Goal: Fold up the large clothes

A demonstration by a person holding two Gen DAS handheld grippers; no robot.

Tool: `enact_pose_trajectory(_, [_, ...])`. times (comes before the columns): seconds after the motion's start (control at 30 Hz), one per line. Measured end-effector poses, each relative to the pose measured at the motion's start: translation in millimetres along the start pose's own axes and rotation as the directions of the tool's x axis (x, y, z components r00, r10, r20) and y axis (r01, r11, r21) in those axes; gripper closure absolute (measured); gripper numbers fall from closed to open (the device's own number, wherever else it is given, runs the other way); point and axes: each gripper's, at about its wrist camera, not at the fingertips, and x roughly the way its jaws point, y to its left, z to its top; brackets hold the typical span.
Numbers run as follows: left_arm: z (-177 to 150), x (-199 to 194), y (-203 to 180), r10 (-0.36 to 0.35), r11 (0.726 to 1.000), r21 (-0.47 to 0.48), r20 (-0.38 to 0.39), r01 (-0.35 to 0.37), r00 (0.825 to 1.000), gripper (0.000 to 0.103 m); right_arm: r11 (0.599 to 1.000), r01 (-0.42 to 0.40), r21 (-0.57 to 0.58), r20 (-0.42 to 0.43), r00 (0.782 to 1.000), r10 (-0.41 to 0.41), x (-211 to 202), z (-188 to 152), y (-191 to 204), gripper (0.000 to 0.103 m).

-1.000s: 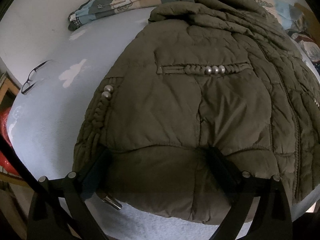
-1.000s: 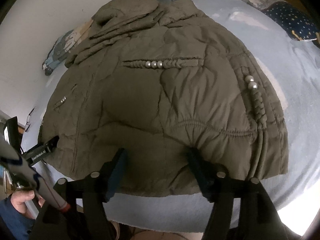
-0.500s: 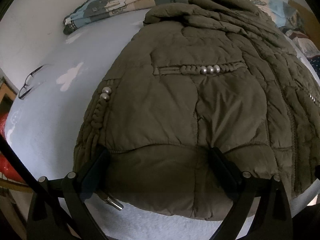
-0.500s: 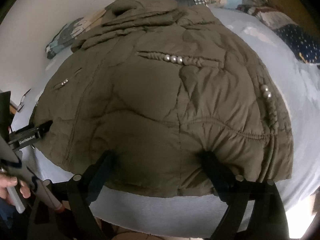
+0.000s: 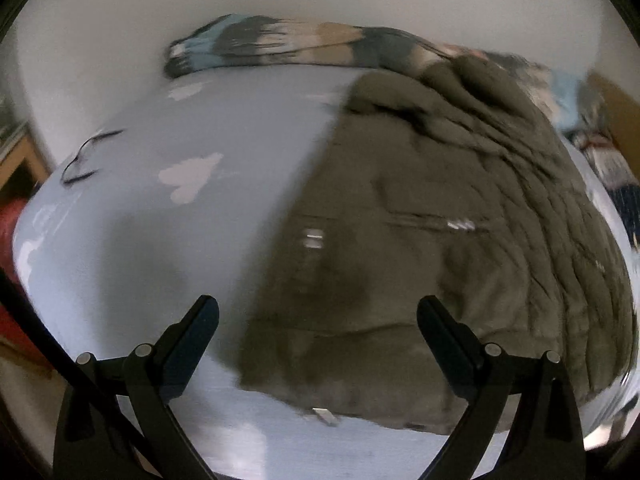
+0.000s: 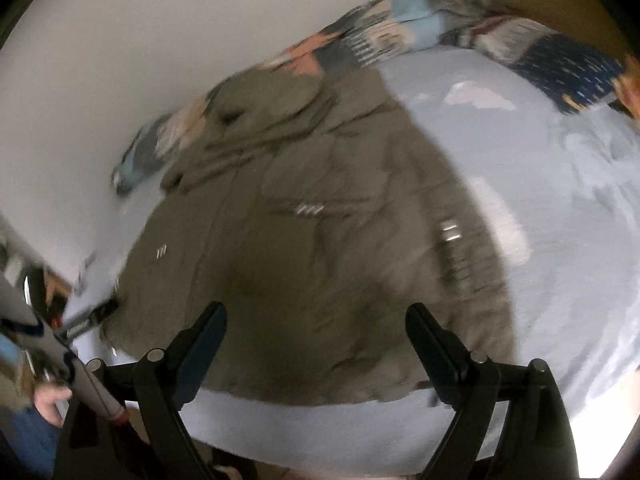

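Olive quilted puffer jacket (image 5: 460, 248) lies released on the pale-blue bedsheet (image 5: 168, 240); left gripper (image 5: 318, 312) and right gripper (image 6: 316, 320), jaws spread and empty, have lifted off its hem, so this fold looks finished.

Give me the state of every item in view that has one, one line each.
jacket: lying flat on the bed, hem nearest, released.
left tool: open, empty, above the jacket's hem corner.
right tool: open, empty, over the hem.
glasses: lying on the sheet, far left.
patterned blanket: bunched along the wall.

Motion blur smears the jacket (image 5: 440, 240) and its metal studs (image 6: 310, 210) beyond reading.
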Motion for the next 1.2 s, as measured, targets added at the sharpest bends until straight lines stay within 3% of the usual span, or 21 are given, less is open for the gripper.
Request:
enact_pose_trajectory(0.17, [5,5,48,-0.020,0.988,-0.155,-0.031,0.015,0.999,0.004,0.989,0.006,0.149,0.095,0.995,-0.020,-30,6,-51,0.009])
enact_pose_trajectory(0.3, [4,11,72,-0.063,0.964,-0.261,-0.059,0.045,0.996,0.004,0.952,-0.021,0.306,0.100,0.995,-0.010,-33,2,-88,0.011])
enact_pose_trajectory(0.57, [-4,28,100,-0.150,0.910,-0.404,-0.100,0.097,0.984,0.004,0.926,-0.028,0.375,0.082,0.997,-0.003,-26,-1,-98,0.014])
enact_pose_trajectory(0.8, [-6,46,83,-0.215,0.909,-0.392,-0.147,0.143,0.966,0.005,0.913,-0.029,0.407,0.065,0.998,0.003,-19,-3,-104,0.014])
enact_pose_trajectory(1.2, [-7,55,54,-0.215,0.940,-0.304,-0.183,0.153,0.959,0.009,0.890,-0.022,0.455,0.037,0.999,0.006,-10,-8,-116,0.014])
